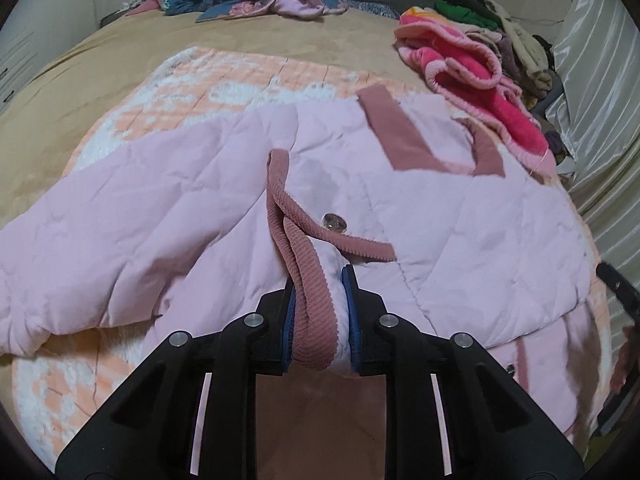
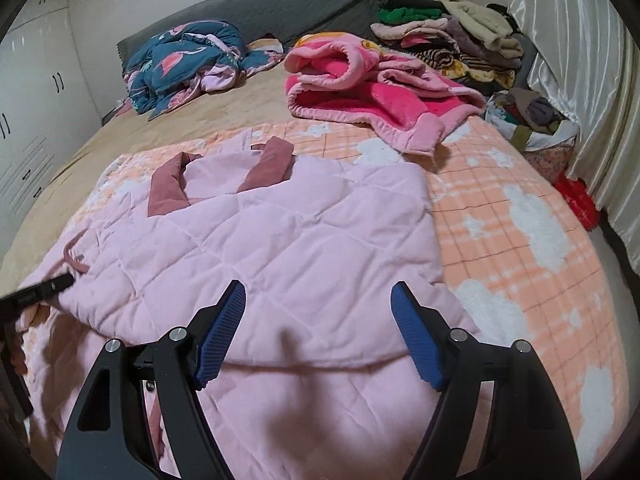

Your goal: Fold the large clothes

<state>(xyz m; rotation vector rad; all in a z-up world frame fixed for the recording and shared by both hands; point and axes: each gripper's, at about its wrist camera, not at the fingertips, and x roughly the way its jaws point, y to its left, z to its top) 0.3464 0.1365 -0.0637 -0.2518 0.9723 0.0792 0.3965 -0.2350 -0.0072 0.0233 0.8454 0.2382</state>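
A light pink quilted jacket (image 1: 460, 216) with dusty-rose corduroy trim lies spread on the bed, also in the right wrist view (image 2: 280, 240). My left gripper (image 1: 320, 312) is shut on a cuff with rose corduroy edge (image 1: 312, 300), holding it over the jacket front near a button (image 1: 335, 222). My right gripper (image 2: 318, 320) is open and empty, just above the jacket's lower part. The left gripper's tip shows at the left edge of the right wrist view (image 2: 44, 288).
The jacket rests on a peach and white checked blanket (image 2: 520, 240) over a tan sheet (image 1: 120, 56). A bright pink fleece garment (image 2: 380, 92), a blue floral garment (image 2: 188, 64), a stack of clothes (image 2: 452, 40) and a satin curtain (image 2: 580, 80) lie beyond.
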